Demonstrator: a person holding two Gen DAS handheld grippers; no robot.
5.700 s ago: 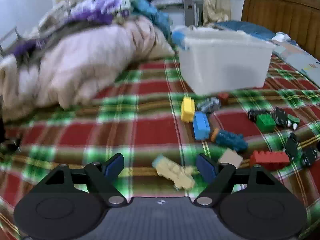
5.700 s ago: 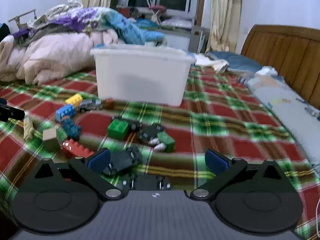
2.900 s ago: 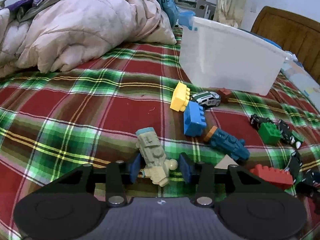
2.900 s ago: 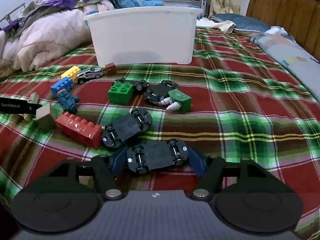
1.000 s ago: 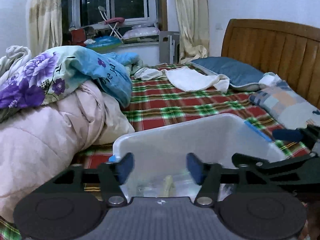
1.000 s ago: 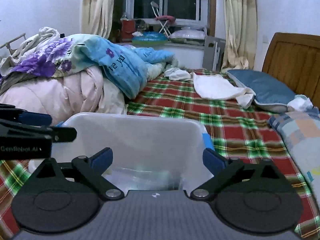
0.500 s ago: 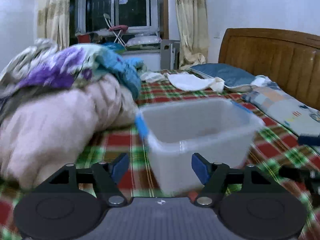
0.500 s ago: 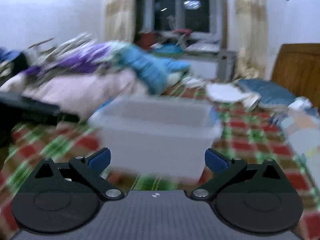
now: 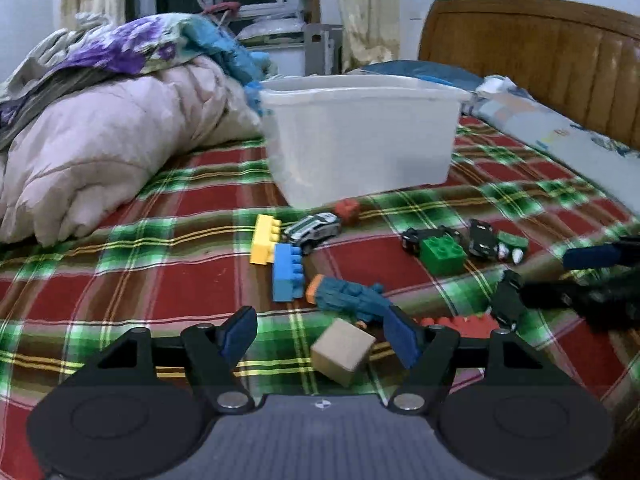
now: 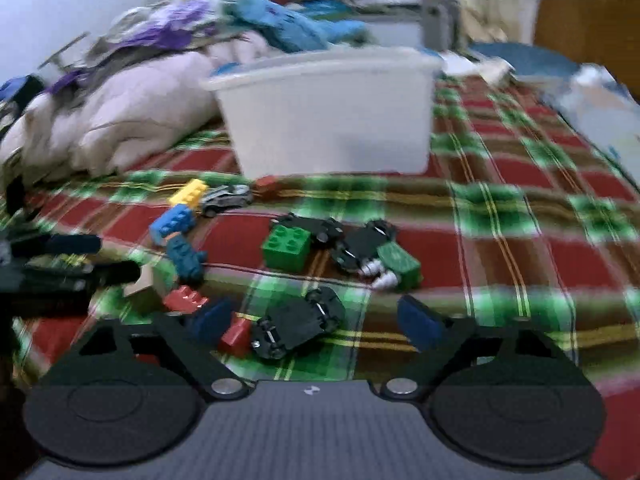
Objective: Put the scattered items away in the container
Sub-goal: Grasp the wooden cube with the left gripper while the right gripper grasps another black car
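My left gripper (image 9: 322, 330) is open and empty, low over the bed; a tan wooden cube (image 9: 343, 350) lies between its fingers. Beyond lie a teal toy (image 9: 348, 294), blue brick (image 9: 286, 274), yellow brick (image 9: 264, 239), a small car (image 9: 316, 230) and a green brick (image 9: 442, 249). My right gripper (image 10: 318, 322) is open and empty; an overturned black toy car (image 10: 298, 322) lies between its fingers, with a red brick (image 10: 186, 300) at the left finger. The white plastic container (image 9: 360, 140) stands behind the toys, also in the right wrist view (image 10: 328, 114).
A heaped pink quilt (image 9: 100, 140) with purple and blue bedding lies left of the container. A wooden headboard (image 9: 540, 52) and pillows are at the right. The toys rest on a red and green plaid bedspread (image 9: 160, 280). More black cars (image 10: 362, 246) lie mid-bed.
Both grippers released their toys over the container, then dropped back from it to the scattered toys. The cream figure and one black car are gone from the bed.
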